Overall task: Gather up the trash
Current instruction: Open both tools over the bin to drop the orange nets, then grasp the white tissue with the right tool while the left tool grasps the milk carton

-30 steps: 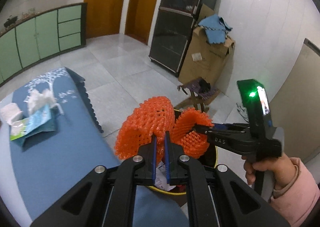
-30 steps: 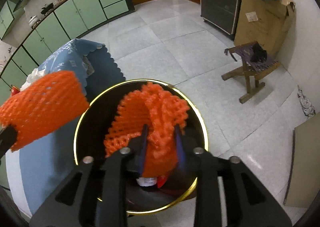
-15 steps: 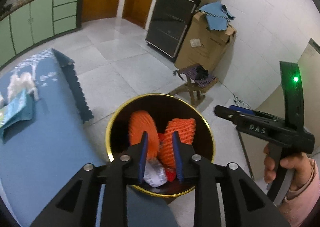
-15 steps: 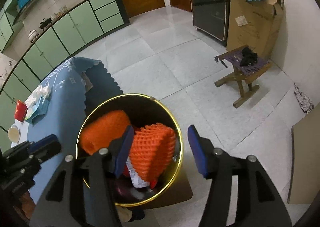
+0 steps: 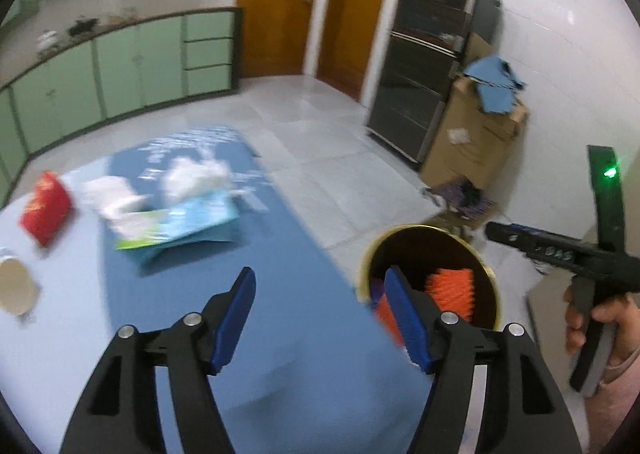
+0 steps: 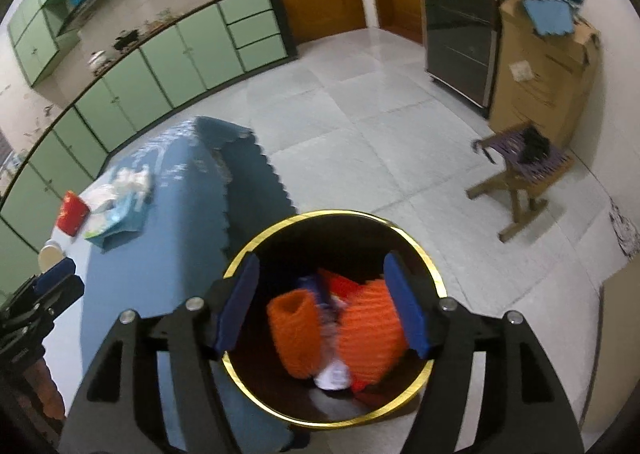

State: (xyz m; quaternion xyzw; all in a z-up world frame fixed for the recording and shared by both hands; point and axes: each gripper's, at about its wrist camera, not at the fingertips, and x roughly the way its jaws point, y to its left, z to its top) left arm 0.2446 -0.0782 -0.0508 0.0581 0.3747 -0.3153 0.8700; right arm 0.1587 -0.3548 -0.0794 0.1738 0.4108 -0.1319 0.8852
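A gold-rimmed black bin [image 6: 434, 274] stands on the floor beside the blue-clothed table [image 5: 288, 274]. Two orange foam nets [image 6: 296, 334] lie loose inside it with other scraps. My right gripper [image 6: 320, 306] hangs above the bin, its jaws opening and nothing between them. My left gripper [image 5: 320, 310] is over the table's near edge, jaws also opening and empty, with the bin [image 5: 486, 274] to its right. Farther along the table lie a red packet [image 5: 46, 207], white crumpled tissues [image 5: 196, 175], a light blue wrapper [image 5: 192, 219] and a paper cup [image 5: 16, 288].
A low wooden stool [image 6: 520, 169] stands on the tiled floor beyond the bin. A cardboard box [image 6: 544, 69] and a dark glass cabinet [image 6: 456, 21] line the right wall. Green cupboards [image 6: 160, 65] run along the far left. A hand [image 5: 600, 318] holds the right gripper's handle.
Both grippers let go of their orange nets, which dropped into the bin, and the jaws spread wide. My left gripper swung left toward the table; the right one rose above the bin.
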